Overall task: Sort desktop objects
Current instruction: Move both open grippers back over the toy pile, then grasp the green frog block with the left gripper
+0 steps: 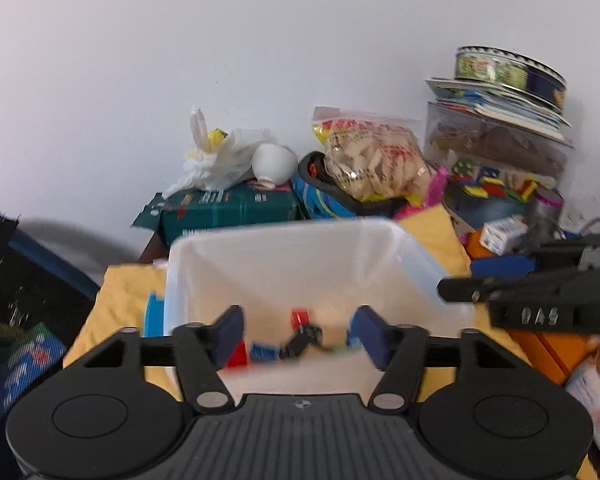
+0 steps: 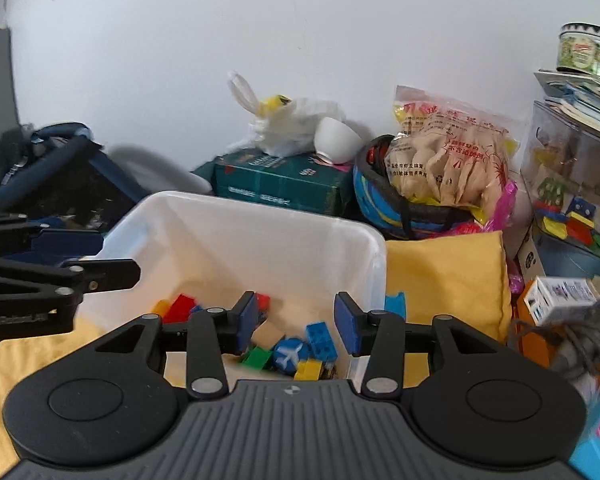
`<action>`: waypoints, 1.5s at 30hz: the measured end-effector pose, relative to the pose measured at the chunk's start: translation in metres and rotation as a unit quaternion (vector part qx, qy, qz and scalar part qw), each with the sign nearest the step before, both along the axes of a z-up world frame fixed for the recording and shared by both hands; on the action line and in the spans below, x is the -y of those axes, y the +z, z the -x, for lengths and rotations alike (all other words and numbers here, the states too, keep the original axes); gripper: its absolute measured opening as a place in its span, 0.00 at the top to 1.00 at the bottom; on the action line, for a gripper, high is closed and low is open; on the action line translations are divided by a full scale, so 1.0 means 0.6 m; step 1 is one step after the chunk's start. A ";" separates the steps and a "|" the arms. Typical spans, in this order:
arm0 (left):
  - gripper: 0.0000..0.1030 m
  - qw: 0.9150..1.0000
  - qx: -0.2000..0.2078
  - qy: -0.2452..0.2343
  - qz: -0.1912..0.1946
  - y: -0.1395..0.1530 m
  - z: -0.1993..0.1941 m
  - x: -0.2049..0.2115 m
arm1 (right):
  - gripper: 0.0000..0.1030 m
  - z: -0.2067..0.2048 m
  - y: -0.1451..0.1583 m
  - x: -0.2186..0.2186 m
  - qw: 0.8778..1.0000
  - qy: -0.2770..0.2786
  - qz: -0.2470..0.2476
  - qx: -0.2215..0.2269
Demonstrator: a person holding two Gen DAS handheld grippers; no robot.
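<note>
Left wrist view showed my left gripper (image 1: 296,334) over white plastic bin (image 1: 204,248), jaws spread wide, nothing pinched; small dark piece (image 1: 302,338) blurred between pads, apparently dropping among bricks (image 1: 264,352) below. Right wrist view: right gripper (image 2: 296,322) hung over same bin, jaws parted, empty. I judged drop-off step done; next move called for lifting clear and seeking more loose items on yellow cloth (image 2: 444,276). Bricks hard, glossy, studded; bin smooth, translucent; cloth soft, wrinkled.
</note>
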State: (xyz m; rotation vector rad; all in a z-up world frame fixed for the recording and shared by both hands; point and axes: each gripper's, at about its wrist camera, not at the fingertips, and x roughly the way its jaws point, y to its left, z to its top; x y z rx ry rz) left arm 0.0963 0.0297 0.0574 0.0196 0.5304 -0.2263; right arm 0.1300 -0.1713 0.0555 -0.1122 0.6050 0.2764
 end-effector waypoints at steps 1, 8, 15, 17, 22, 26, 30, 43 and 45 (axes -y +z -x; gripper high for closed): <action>0.33 1.000 -0.008 -0.002 -0.003 -0.014 0.017 0.004 | 0.54 0.018 -0.006 0.004 1.000 0.001 0.001 0.000; 0.33 0.991 -0.105 -0.064 -0.048 -0.148 0.066 0.056 | 0.54 0.108 -0.099 0.010 0.998 0.016 0.050 -0.042; 0.35 0.982 -0.148 -0.100 -0.066 -0.217 0.018 0.089 | 0.54 0.154 -0.174 0.028 0.993 -0.013 0.036 -0.111; 0.37 0.981 -0.154 -0.107 -0.059 -0.227 -0.001 0.095 | 0.54 0.162 -0.177 0.032 0.993 -0.017 0.039 -0.114; 0.65 0.978 -0.144 -0.139 -0.055 -0.239 -0.006 0.104 | 0.54 0.174 -0.177 0.040 0.993 -0.028 0.039 -0.112; 0.65 0.974 -0.147 -0.160 -0.062 -0.235 0.030 0.100 | 0.54 0.176 -0.185 0.036 0.992 -0.025 0.040 -0.113; 0.65 0.972 -0.146 -0.165 -0.082 -0.234 0.089 0.087 | 0.54 0.173 -0.193 0.018 0.992 -0.006 0.039 -0.118; 0.50 0.979 -0.161 -0.113 -0.062 -0.232 0.172 0.043 | 0.62 0.105 -0.215 -0.075 0.994 0.066 0.058 -0.072; 0.50 0.978 -0.160 -0.115 -0.064 -0.232 0.178 0.043 | 0.63 0.091 -0.227 -0.082 0.993 0.063 0.068 -0.071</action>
